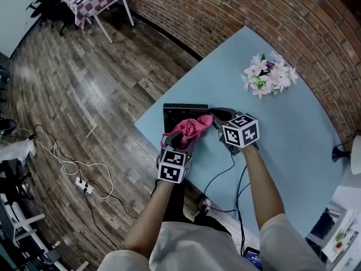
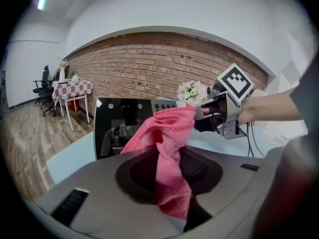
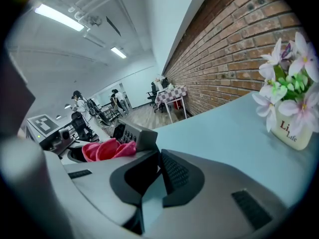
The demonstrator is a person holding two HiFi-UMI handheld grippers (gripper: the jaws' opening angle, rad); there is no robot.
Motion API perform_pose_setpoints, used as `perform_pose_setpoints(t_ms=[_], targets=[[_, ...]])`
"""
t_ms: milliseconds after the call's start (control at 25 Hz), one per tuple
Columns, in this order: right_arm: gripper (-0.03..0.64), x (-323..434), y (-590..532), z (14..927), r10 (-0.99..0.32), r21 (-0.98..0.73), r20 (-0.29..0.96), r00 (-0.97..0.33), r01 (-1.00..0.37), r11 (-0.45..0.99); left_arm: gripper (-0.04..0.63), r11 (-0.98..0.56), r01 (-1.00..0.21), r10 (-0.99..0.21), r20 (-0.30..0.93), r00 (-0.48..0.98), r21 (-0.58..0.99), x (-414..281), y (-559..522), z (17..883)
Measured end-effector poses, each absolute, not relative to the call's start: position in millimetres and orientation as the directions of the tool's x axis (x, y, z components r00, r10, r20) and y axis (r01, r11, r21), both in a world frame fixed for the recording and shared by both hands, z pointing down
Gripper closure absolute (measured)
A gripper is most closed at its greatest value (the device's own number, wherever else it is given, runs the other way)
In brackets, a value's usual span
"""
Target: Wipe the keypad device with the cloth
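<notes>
Pink against grey: the cloth (image 2: 172, 128) between the grey jaws of your left gripper (image 2: 169, 171) is a bright rose pink with a finely dimpled weave. Just beyond those jaws, the keypad device (image 2: 124, 128) shows a glossy black face. The marker cubes (image 1: 241, 130) on both grippers are patterned in black-and-white squares. Beneath them the table (image 1: 293, 140) is pale blue. To the right of your right gripper (image 3: 157, 176), the flowers (image 3: 291, 91) are pink, white and green before a red-brown brick wall (image 3: 234, 49).
</notes>
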State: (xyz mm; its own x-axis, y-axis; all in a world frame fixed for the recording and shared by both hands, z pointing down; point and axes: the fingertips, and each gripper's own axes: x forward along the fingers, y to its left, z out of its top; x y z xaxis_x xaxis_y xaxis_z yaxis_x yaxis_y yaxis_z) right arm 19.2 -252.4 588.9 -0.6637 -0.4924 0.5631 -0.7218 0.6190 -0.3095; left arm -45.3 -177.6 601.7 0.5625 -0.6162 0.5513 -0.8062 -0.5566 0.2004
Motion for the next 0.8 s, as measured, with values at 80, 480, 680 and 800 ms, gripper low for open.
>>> perform_pose_setpoints(t_ms=[80, 480, 680, 800], targets=[[0.609, 17.6, -251.7, 588.0, -0.494, -0.31, 0.561, -0.664, -0.722, 0.619, 0.451, -0.567, -0.798, -0.594, 0.57, 0.567, 0.203, -43.8, -172.9, 607.5], [0.607, 35.9, -240.5, 587.4, -0.569, -0.329, 0.535, -0.624, -0.775, 0.54, 0.449, -0.573, -0.788, -0.574, 0.576, 0.582, 0.226, -47.2, -158.5, 608.1], [0.607, 61.1, -207.9, 582.9, -0.627, -0.3, 0.53, -0.571, -0.818, 0.491, 0.449, -0.565, -0.804, -0.663, 0.48, 0.575, 0.183, -55.7, -179.5, 556.7], [0.607, 69.9, -187.9, 577.1, -0.648, -0.297, 0.523, -0.553, -0.831, 0.47, 0.449, -0.583, -0.803, -0.689, 0.448, 0.569, 0.123, -51.9, -197.5, 530.1]])
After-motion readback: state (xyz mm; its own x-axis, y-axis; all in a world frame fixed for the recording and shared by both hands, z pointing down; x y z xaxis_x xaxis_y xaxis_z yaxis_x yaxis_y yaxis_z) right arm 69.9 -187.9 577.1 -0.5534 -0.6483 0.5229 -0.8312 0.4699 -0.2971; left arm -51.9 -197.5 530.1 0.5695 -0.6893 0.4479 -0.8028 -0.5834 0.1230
